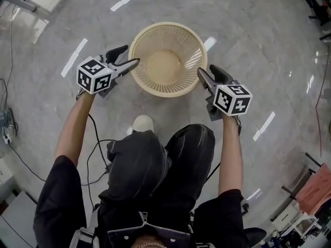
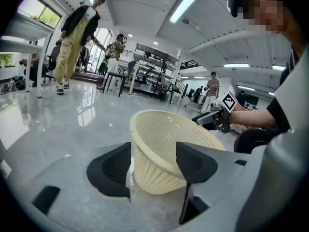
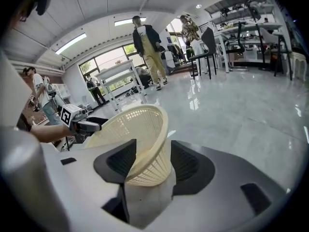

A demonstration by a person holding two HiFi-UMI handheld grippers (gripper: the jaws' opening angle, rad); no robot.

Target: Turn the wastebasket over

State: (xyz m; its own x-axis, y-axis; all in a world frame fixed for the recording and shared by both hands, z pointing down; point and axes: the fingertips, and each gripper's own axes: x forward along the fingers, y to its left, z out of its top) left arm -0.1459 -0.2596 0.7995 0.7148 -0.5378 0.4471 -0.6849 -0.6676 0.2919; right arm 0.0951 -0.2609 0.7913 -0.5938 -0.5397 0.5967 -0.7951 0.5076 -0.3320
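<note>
**2 grippers are sitting at the 2 sides of a basket that is standing mouth up**

The yellow wastebasket is standing on the shiny floor, just in front of the person's knees. Its open top is facing up and its bottom is facing down. The left gripper is sitting at its left side and the right gripper at its right side, and both are just as close. The left fingers are standing apart with the basket's rim in the gap, and the right fingers are doing the same. They are not looking like they are squeezing it. To flip it, I think both will have to pinch the rim and roll the top down to the floor together.
</note>
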